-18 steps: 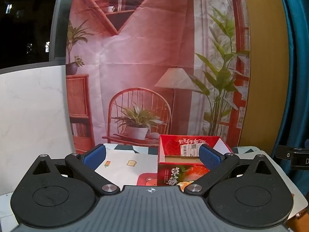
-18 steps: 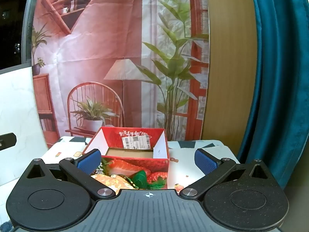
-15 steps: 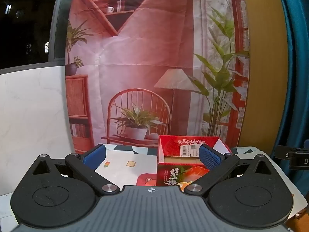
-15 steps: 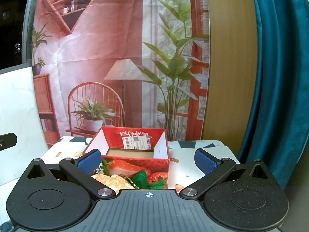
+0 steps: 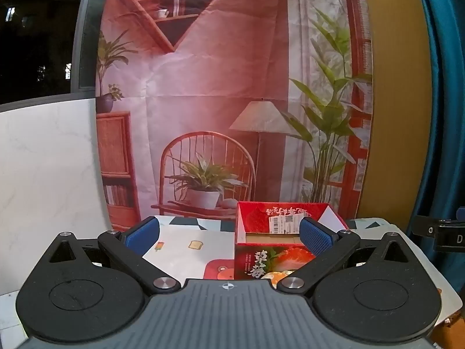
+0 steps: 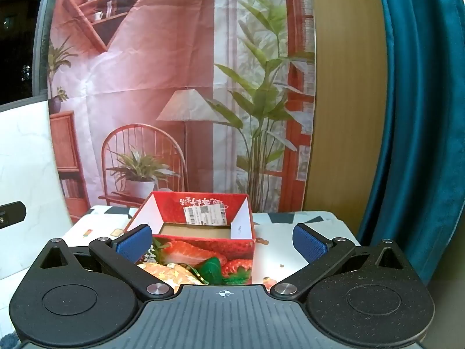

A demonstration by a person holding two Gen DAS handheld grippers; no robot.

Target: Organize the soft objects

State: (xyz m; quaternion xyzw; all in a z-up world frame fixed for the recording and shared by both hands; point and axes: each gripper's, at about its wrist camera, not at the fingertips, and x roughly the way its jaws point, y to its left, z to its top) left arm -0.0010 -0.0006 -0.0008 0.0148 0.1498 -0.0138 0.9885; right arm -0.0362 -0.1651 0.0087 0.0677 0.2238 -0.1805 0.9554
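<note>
Two grippers were seen poised before the open red box (image 6: 200, 226), which is taken as the landmark. To its left, the left gripper (image 5: 229, 232) was held with its jaws spread wide and nothing between the blue pads; its right pad overlapped the box's near right corner in view, though contact could not be confirmed. Just in front of the box, against its strawberry-printed face, a yellowish patterned soft object (image 6: 171, 273) and a green soft object (image 6: 213, 266) were seen, partly hidden by the right gripper's body. The right gripper (image 6: 223, 242) was likewise held fully spread and empty. The soft objects were judged light and compressible, unlikely to slip, best pinched across the plump middle. The box interior appeared empty.
</note>
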